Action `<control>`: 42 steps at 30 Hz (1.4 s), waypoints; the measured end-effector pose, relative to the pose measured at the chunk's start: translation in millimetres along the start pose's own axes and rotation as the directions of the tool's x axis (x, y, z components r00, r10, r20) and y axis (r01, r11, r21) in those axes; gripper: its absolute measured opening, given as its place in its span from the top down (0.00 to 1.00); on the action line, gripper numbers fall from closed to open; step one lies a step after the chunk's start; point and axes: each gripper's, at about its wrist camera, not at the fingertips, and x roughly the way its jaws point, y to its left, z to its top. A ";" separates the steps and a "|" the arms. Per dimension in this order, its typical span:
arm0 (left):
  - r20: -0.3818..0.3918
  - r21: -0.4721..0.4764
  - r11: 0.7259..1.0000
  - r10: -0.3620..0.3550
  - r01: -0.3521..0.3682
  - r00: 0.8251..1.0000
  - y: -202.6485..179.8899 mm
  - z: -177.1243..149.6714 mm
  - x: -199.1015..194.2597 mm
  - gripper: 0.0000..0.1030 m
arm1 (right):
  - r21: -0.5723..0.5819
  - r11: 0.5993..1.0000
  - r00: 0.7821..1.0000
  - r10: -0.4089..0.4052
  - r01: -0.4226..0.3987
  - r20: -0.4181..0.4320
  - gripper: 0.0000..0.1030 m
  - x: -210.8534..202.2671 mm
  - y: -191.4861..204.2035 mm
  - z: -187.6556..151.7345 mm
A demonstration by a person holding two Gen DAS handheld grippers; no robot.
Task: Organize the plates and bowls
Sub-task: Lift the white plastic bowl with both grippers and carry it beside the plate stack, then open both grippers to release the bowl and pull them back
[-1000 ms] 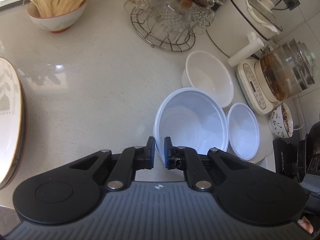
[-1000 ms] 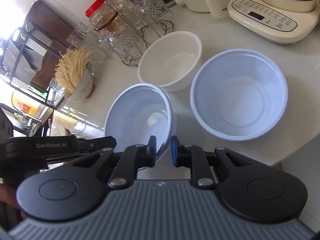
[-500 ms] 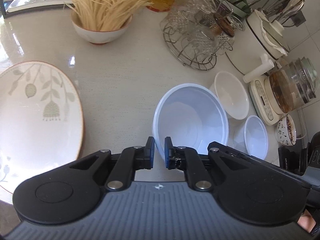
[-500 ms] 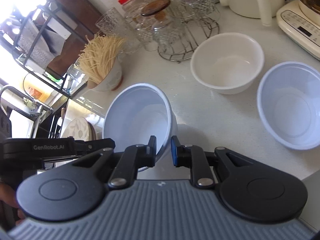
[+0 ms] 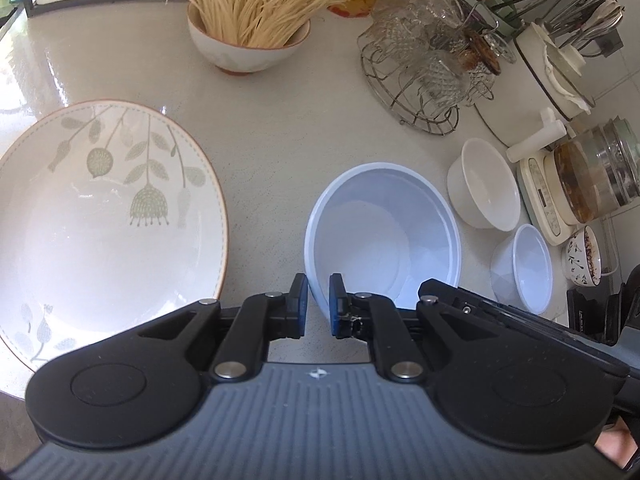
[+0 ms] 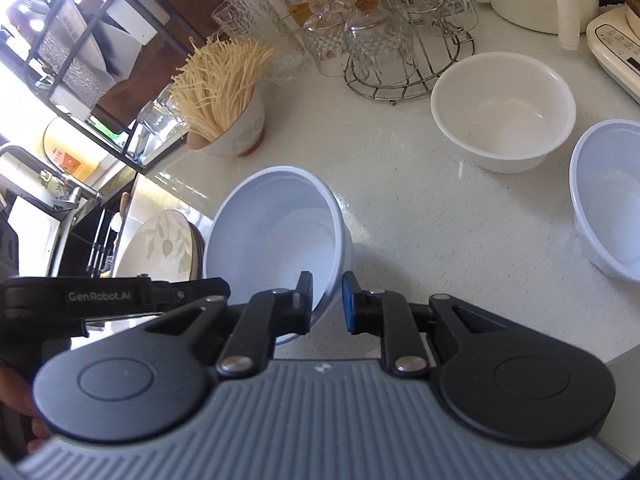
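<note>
Fingers [image 5: 299, 308] of both grippers pinch the empty bluish bowl's [image 5: 384, 236] rim.

A home kitchen. A pale speckled surface [image 5: 280, 140] holds a bowl of dry noodles [image 5: 250, 12], a wire rack of upturned drinking glasses [image 5: 424, 72], a white cooker [image 5: 540, 80], a glass kettle on an electric base [image 5: 592, 180], a leaf-patterned plate [image 5: 100, 216] and white bowls [image 6: 502, 116]. A sink tap [image 6: 60, 188] shows at the far left.
</note>
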 end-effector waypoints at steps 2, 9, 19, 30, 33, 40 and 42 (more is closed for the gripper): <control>-0.007 0.008 1.000 0.005 -0.005 1.000 0.4 -1.3 1.8 0.88 | 0.000 1.000 1.000 -0.006 0.006 -0.002 0.82 1.2 0.9 -1.4; -0.014 0.011 1.000 0.008 -0.008 1.000 0.9 -2.7 6.2 0.88 | -0.001 1.000 0.999 -0.029 0.029 -0.030 0.82 6.9 0.2 -5.9; -0.043 -0.008 1.000 0.016 -0.016 0.999 4.8 -2.6 15.3 0.88 | -0.023 0.999 0.997 -0.047 0.046 -0.053 0.82 13.0 0.9 -4.4; -0.065 0.009 0.999 0.031 -0.031 0.997 2.3 1.0 26.2 0.88 | 0.009 0.999 0.996 -0.045 0.046 -0.082 0.82 19.3 -5.3 -6.0; -0.064 0.018 0.999 0.036 -0.035 0.997 1.1 1.7 27.2 0.88 | 0.009 0.999 0.995 -0.046 0.047 -0.085 0.81 21.4 -4.4 -4.5; -0.079 0.020 0.999 0.048 -0.047 0.996 1.9 1.8 27.5 0.62 | 0.034 0.998 0.996 -0.043 0.046 -0.084 0.80 22.5 -7.1 -2.1; -0.059 0.027 0.998 0.058 -0.056 0.997 0.8 2.7 23.6 0.56 | 0.041 0.998 0.996 -0.034 0.037 -0.085 0.76 21.2 -8.6 -0.6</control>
